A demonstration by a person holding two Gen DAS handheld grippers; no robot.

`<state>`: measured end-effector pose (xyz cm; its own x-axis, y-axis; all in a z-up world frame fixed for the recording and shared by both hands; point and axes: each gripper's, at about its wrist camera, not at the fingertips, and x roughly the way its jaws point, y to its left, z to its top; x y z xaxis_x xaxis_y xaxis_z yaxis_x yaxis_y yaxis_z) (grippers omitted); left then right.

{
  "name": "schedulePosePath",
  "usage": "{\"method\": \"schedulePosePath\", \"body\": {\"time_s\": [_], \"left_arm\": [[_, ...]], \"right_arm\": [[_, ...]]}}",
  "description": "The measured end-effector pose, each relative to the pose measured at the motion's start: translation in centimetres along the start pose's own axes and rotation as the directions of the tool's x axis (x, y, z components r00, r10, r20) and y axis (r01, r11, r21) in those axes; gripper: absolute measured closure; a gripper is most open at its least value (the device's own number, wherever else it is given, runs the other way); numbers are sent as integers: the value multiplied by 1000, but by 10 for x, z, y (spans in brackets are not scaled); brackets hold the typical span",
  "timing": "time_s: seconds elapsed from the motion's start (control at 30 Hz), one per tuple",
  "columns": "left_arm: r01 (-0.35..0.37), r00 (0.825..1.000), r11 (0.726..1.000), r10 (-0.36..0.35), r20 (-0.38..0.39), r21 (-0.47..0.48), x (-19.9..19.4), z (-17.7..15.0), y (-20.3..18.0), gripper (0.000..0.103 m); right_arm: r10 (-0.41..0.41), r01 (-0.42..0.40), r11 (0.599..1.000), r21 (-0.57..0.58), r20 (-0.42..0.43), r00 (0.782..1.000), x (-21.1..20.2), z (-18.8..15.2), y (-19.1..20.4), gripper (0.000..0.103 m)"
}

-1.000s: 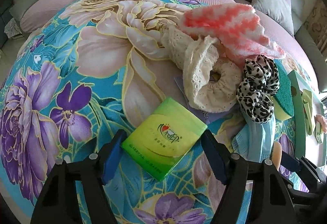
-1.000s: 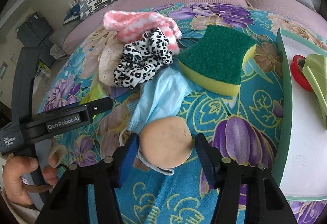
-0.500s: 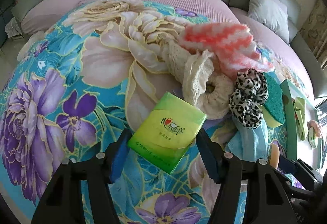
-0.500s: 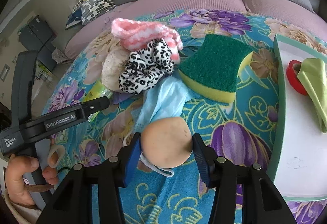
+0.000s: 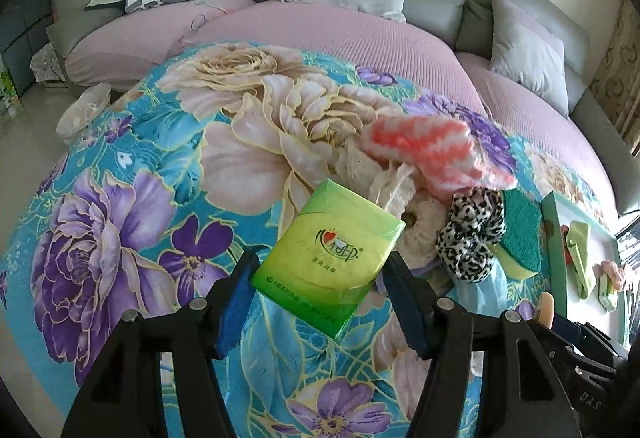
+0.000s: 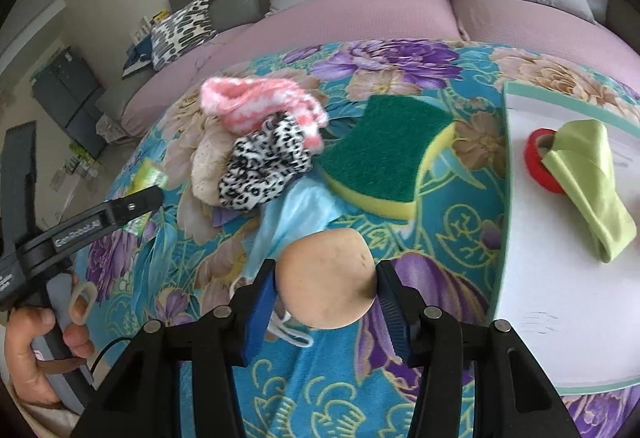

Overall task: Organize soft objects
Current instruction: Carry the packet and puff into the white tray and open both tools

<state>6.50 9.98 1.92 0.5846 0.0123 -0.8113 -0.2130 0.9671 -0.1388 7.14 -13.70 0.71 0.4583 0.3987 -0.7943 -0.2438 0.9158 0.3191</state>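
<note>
My left gripper (image 5: 320,290) is shut on a green tissue pack (image 5: 328,254) and holds it lifted above the floral cloth (image 5: 120,198). My right gripper (image 6: 326,292) is shut on a round beige puff (image 6: 326,280), held above the cloth. Past both lie a pink-and-white fuzzy sock (image 6: 256,102), a leopard scrunchie (image 6: 264,166), a cream lace piece (image 5: 384,174), a light blue face mask (image 6: 296,214) and a green-and-yellow sponge (image 6: 384,158).
A white tray with a green rim (image 6: 520,238) sits at the right and holds a red tape roll (image 6: 536,158) and a folded green cloth (image 6: 588,186). A sofa with pink covers (image 5: 320,26) and grey cushions lies behind.
Both grippers closed on their items and rose. The tissue pack left the cloth and now tilts in the left gripper. The puff is lifted in the right gripper.
</note>
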Motion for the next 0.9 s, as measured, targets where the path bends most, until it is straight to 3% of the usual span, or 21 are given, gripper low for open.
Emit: {"method": "schedulePosePath", "body": {"time_s": [0.23, 0.47, 0.7, 0.9], "left_arm": [[10, 999, 999, -12, 44, 45, -12, 5, -19, 38], [91, 991, 982, -106, 84, 165, -24, 5, -76, 38], [160, 978, 943, -191, 79, 291, -29, -7, -141, 38], [223, 965, 890, -260, 40, 398, -28, -28, -196, 38]], "right_arm": [[-22, 22, 1000, 18, 33, 999, -11, 4, -8, 50], [-106, 96, 992, 84, 127, 986, -48, 9, -37, 50], [-224, 190, 959, 212, 153, 962, -74, 1, -93, 50], [-319, 262, 915, 307, 152, 936, -96, -10, -135, 50]]}}
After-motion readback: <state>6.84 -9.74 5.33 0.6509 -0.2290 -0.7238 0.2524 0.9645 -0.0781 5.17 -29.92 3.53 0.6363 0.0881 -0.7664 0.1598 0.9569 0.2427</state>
